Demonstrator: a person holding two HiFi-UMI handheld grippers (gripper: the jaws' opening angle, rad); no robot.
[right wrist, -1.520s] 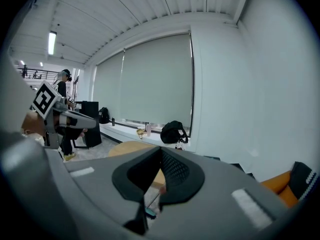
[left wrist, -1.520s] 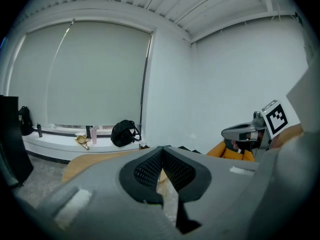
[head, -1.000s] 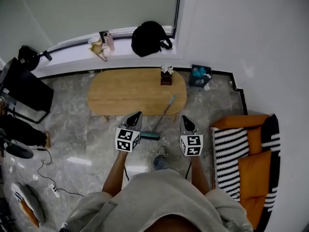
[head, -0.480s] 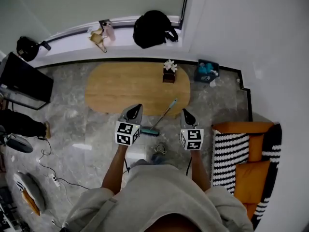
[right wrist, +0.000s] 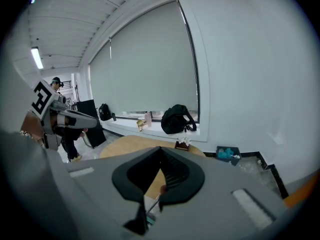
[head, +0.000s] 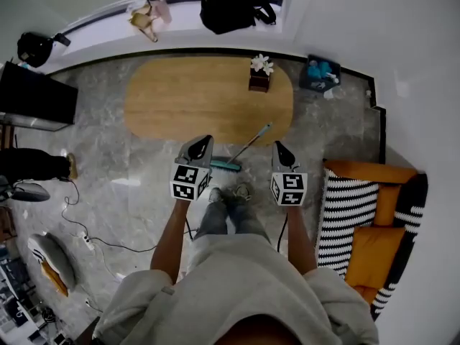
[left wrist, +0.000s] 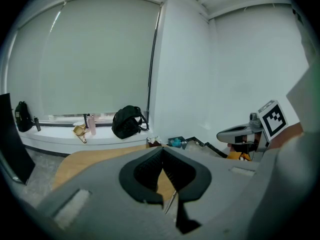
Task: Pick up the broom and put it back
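Standing over it, the person has the broom [head: 248, 146] at the middle of the head view. Its teal head lies on the marble floor just below the oval wooden table [head: 180, 106], and the thin handle slants up and right to lean on the table's edge. The left gripper [head: 203, 144] hovers just left of the broom's head and the right gripper [head: 277, 148] just right of the handle's top, neither touching it. From the left gripper view, that tool's jaws are pressed together with nothing in them, and a sliver of handle shows low in the frame beyond them. The right gripper view tells the same: jaws closed tight and empty, with the handle and a bit of teal head at lower centre. I'd judge the broom light and stiff, its slim smooth pole apt to roll or slip, so a hold near mid-handle, with the second gripper further along, looks safest. No brand or readable writing shows; the grippers' cubes bear only black-and-white square patterns.
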